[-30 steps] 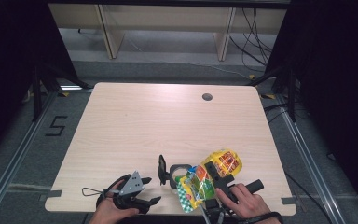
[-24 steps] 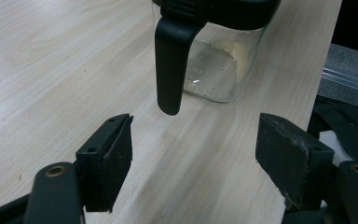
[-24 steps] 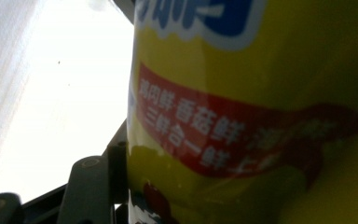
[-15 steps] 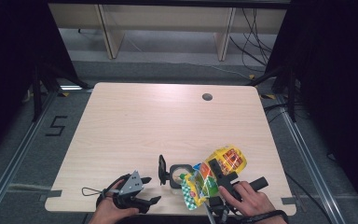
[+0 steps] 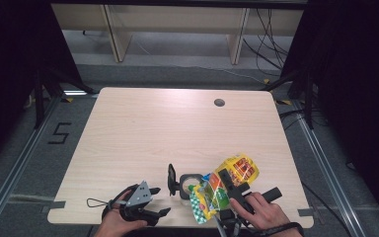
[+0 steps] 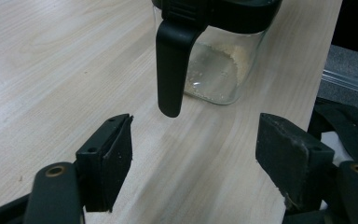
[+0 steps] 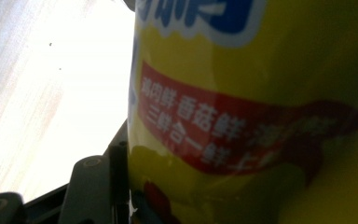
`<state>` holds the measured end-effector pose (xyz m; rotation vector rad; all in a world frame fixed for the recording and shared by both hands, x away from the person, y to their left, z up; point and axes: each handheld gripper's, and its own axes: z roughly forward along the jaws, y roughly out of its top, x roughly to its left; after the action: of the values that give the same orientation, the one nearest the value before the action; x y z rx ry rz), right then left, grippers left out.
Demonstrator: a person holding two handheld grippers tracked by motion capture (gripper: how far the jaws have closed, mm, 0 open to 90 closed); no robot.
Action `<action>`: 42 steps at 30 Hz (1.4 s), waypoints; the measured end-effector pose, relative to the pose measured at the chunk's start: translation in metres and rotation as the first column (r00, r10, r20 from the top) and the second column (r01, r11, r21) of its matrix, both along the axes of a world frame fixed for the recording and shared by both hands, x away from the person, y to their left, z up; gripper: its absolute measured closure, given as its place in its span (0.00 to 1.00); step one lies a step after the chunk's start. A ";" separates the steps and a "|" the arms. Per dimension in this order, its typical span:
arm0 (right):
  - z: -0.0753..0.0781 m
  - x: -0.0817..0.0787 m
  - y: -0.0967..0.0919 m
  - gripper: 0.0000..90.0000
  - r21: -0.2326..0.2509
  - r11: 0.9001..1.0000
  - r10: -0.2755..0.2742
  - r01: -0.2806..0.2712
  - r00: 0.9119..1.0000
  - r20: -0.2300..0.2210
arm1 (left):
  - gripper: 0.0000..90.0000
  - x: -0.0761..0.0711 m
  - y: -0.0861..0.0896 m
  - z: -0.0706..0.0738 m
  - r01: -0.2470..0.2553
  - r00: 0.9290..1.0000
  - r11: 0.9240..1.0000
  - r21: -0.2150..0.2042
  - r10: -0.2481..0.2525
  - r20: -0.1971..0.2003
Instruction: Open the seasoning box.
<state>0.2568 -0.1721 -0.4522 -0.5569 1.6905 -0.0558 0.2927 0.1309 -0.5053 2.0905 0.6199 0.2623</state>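
Right gripper (image 5: 225, 183) is clamped on a yellow seasoning bag (image 5: 222, 185), and up close in the right gripper view the bag (image 7: 251, 112) is pressed flat against the one jaw you can see at the lower left, red banner with white print right in the lens. From the high view the bag sits tilted at the near right part of the counter (image 5: 177, 128), its lower green-checkered end hanging toward the front edge and its yellow top pointing away to the right. The bag's left side leans right up against a small glass jar (image 5: 188, 183), touching or near enough that I can't separate them.

Left gripper (image 5: 143, 207) sits low at the near edge with its jaws wide apart and nothing between them. In the left gripper view the jar (image 6: 216, 56) stands upright just ahead of the open jaws, a bit of bare counter in between. Its black lid (image 5: 171, 178) is flipped open, and the lid's latch (image 6: 172, 65) hangs down in front of the glass.

Inside the jar there's a thin layer of pale yellowish granules at the bottom, banked up toward the far side. Can't tell what's in the bag.
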 end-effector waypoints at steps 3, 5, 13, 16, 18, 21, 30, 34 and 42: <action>-0.001 0.001 0.001 0.47 -0.016 1.000 0.009 -0.009 1.000 -0.002 | 0.30 -0.001 0.000 0.000 0.001 1.000 1.000 -0.003 -0.001 0.004; 0.001 0.000 0.000 0.47 -0.001 1.000 0.010 -0.010 1.000 -0.001 | 0.30 0.000 0.000 0.000 0.001 1.000 1.000 0.002 -0.001 0.006; 0.000 0.000 0.000 0.47 -0.006 1.000 0.011 -0.011 1.000 0.000 | 0.29 0.000 0.001 0.000 -0.001 1.000 1.000 0.002 0.001 0.012; 0.002 -0.001 -0.001 0.47 -0.003 1.000 0.010 -0.010 1.000 0.003 | 0.29 0.000 0.000 0.000 -0.009 1.000 1.000 -0.019 0.009 0.008; 0.002 -0.001 -0.001 0.47 -0.004 1.000 0.008 -0.008 1.000 0.006 | 0.29 0.000 0.001 0.000 -0.011 1.000 1.000 -0.015 0.011 0.008; 0.001 0.000 -0.001 0.47 -0.009 1.000 0.013 -0.013 1.000 0.000 | 0.28 0.000 0.001 0.000 -0.015 1.000 1.000 -0.016 0.015 0.008; 0.001 -0.001 0.000 0.47 -0.010 1.000 0.022 -0.022 1.000 0.000 | 0.28 -0.001 0.001 0.000 -0.009 1.000 1.000 -0.013 0.009 0.005; 0.004 0.000 0.000 0.47 -0.044 0.998 0.037 -0.036 0.999 0.012 | 0.28 0.000 0.001 0.000 -0.021 1.000 1.000 -0.022 0.021 0.006; 0.004 -0.001 -0.001 0.47 -0.044 0.999 0.025 -0.024 1.000 0.008 | 0.28 0.000 0.001 0.001 -0.012 1.000 1.000 -0.019 0.012 0.011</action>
<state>0.2563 -0.1733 -0.4484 -0.6097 1.6776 -0.0779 0.2926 0.1323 -0.5043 2.0666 0.6261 0.2734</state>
